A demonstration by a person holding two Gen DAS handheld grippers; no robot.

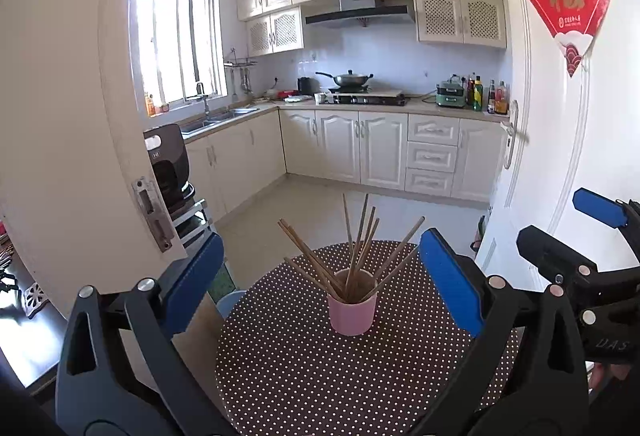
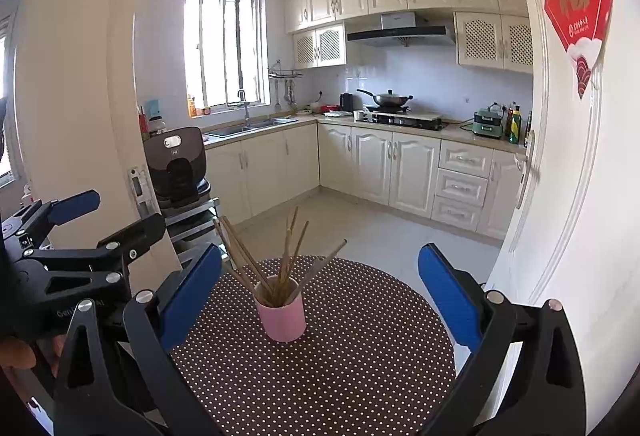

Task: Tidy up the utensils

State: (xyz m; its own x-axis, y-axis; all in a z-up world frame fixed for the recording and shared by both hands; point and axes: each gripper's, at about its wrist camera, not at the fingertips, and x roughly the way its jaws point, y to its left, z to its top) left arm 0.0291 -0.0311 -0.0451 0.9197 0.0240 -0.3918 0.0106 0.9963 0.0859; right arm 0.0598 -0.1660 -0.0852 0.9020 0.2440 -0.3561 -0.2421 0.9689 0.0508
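You held both the left gripper (image 1: 320, 284) and right gripper (image 2: 320, 296) wide apart, empty, facing the pink cup (image 1: 352, 310) of chopsticks (image 1: 356, 248) mid-table (image 1: 320, 376); everything looked gathered, so withdrawing seemed next

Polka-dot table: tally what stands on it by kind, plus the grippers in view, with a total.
Pink cup: 1
Wooden chopsticks in the cup, splayed and overlapping: about 10, exact count unclear
Grippers, both open and empty: 2, left gripper and right gripper
Total: about 13, on the polka-dot table
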